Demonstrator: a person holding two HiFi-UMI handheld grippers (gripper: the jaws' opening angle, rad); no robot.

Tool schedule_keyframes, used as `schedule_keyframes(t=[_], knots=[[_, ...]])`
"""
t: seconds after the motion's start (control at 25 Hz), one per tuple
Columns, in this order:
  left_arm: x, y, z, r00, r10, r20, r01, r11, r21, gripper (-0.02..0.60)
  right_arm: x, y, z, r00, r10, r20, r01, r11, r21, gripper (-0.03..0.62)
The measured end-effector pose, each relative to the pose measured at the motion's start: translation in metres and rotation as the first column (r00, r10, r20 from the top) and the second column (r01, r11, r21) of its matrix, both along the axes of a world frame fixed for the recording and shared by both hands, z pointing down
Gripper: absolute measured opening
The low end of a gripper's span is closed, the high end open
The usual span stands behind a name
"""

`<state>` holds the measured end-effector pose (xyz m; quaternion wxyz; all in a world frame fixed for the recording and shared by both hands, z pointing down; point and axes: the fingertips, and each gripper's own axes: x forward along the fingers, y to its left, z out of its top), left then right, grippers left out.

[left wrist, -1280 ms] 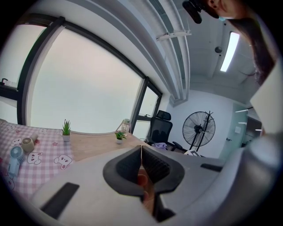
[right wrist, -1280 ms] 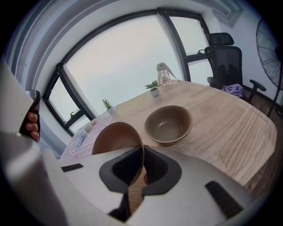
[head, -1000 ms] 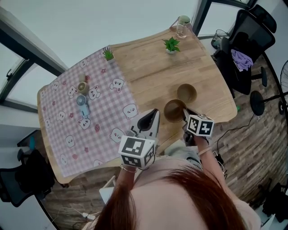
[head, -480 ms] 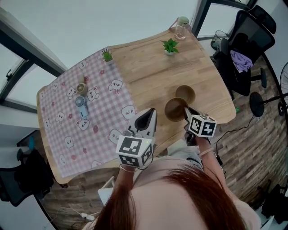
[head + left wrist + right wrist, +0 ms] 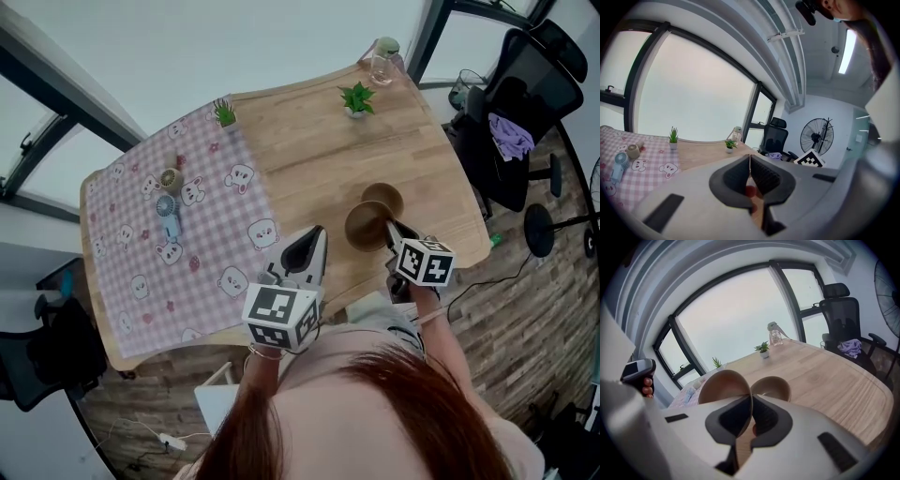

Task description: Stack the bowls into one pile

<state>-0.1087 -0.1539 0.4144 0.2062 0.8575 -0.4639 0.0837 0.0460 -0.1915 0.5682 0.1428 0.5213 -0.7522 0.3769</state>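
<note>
A pink checked cloth [image 5: 178, 272] with cartoon animal prints covers the left part of the wooden bench [image 5: 309, 150]. On the cloth lie a small blue hand fan [image 5: 169, 214] and a little round object [image 5: 170, 180] just above it (too small to tell what it is). A tiny potted plant [image 5: 225, 113] stands at the cloth's far edge.

Over the bench's near edge, the left gripper [image 5: 317, 234] hangs with its jaws pressed together and nothing between them; its own view [image 5: 750, 158] shows the same.

To its right, the right gripper [image 5: 390, 227] is clenched on the rim of the held bowl [image 5: 366, 227], a brown bowl. In the right gripper view [image 5: 751, 397] that bowl [image 5: 724, 383] is tipped up, its thin wall pinched between the pads. The second bowl [image 5: 384, 195] sits upright on the bare wood just beyond it [image 5: 772, 386]. From above, the held bowl overlaps its near rim, but I cannot tell whether the two touch.

Further back, a second potted plant [image 5: 356, 97] and a glass bottle [image 5: 382, 58] stand near the bench's far corner. A black office chair [image 5: 525, 103] stands off the right end.
</note>
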Motion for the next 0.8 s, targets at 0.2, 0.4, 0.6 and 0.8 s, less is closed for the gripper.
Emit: schedule_keyframes(t=[0.2,0.4,0.6,0.8], knots=[[0.004,-0.001,0.0,0.999,-0.047,0.007,0.047,0.999,0.0,0.011,0.009,-0.007,0.0,1.0,-0.026,0.011,0.026,1.0,0.003,0.012],[0.013,-0.001,-0.001,0.996,-0.086,0.013,0.086,0.996,-0.002,0.011,0.019,-0.014,0.002,0.999,-0.049,0.022,0.049,0.999,-0.005,0.012],[0.023,0.0,0.001,0.994,-0.111,0.024,0.111,0.994,-0.009,0.011,0.03,-0.022,0.004,0.998,-0.063,0.022,0.063,0.998,-0.004,0.012],[0.029,-0.001,0.001,0.991,-0.133,0.033,0.133,0.991,-0.013,0.011,0.039,-0.029,0.006,0.997,-0.076,0.009,0.076,0.997,0.002,0.012]])
